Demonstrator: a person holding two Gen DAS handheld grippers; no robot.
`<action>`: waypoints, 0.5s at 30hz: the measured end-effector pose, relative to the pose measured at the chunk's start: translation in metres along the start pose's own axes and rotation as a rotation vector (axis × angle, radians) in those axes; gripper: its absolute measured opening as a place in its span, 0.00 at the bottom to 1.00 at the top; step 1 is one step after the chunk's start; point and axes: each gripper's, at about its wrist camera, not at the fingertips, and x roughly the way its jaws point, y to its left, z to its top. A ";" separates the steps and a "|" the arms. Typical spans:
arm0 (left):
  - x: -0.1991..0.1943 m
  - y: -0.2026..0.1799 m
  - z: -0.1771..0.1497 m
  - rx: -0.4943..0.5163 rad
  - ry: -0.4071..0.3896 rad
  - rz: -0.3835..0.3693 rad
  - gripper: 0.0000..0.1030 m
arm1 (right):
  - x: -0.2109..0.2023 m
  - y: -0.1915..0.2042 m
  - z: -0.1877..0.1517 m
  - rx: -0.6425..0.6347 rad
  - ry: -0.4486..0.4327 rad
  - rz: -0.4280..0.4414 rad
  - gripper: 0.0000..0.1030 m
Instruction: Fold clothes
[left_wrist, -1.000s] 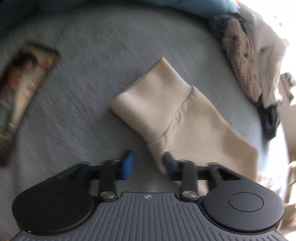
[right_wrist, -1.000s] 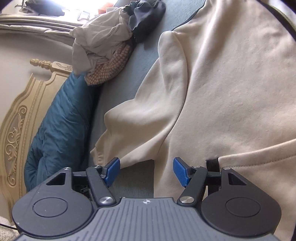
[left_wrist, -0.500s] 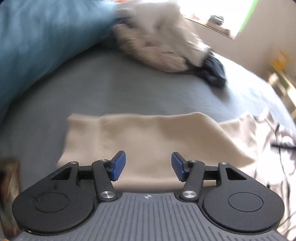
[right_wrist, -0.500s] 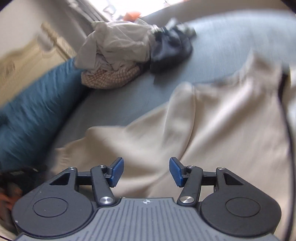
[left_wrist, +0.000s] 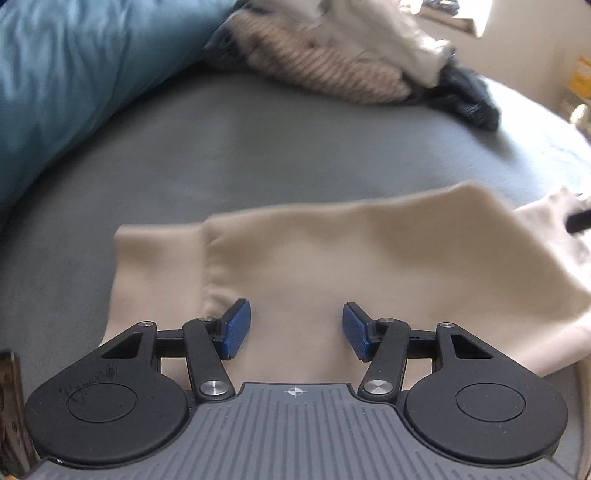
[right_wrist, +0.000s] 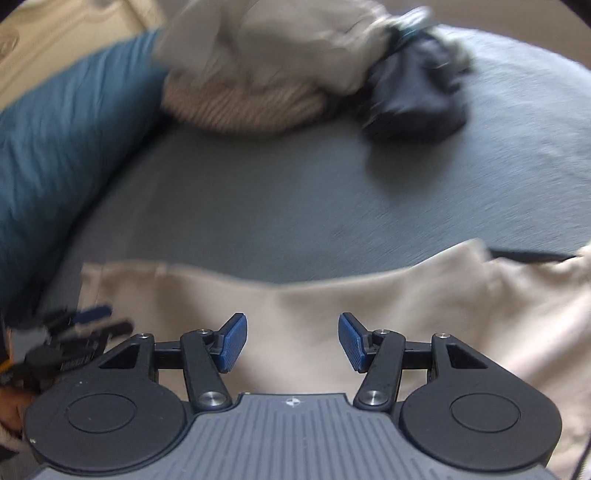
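We count: 1 beige sweatshirt (left_wrist: 332, 266) flat on bed (left_wrist: 295, 155), sleeve cuff at left. 1 clothes pile (right_wrist: 295, 74) beyond sweatshirt. 1 blue pillow (left_wrist: 74, 74). 2 tools: left tool (left_wrist: 291, 328), right tool (right_wrist: 291, 341), both w/ pads apart, nothing clamped. Vs 1 s ago: both views rolled; sleeve now lies crosswise.

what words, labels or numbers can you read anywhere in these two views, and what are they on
None can be read.
A scratched scribble on the left tool's round black housing: not legible as words.
A small crosshair sign, no letters, on each tool's grey ribbed body, also on the right tool.
The cream sweatshirt shows no print or tag.
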 end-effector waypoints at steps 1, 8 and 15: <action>-0.002 0.003 -0.004 0.002 -0.006 -0.005 0.54 | 0.004 0.008 -0.005 -0.033 0.015 -0.004 0.55; -0.011 0.002 -0.016 0.046 0.003 0.011 0.54 | 0.061 0.034 -0.010 -0.141 -0.011 -0.077 0.47; -0.014 0.000 -0.024 0.104 -0.014 0.012 0.54 | 0.070 0.031 0.030 -0.027 -0.211 -0.051 0.46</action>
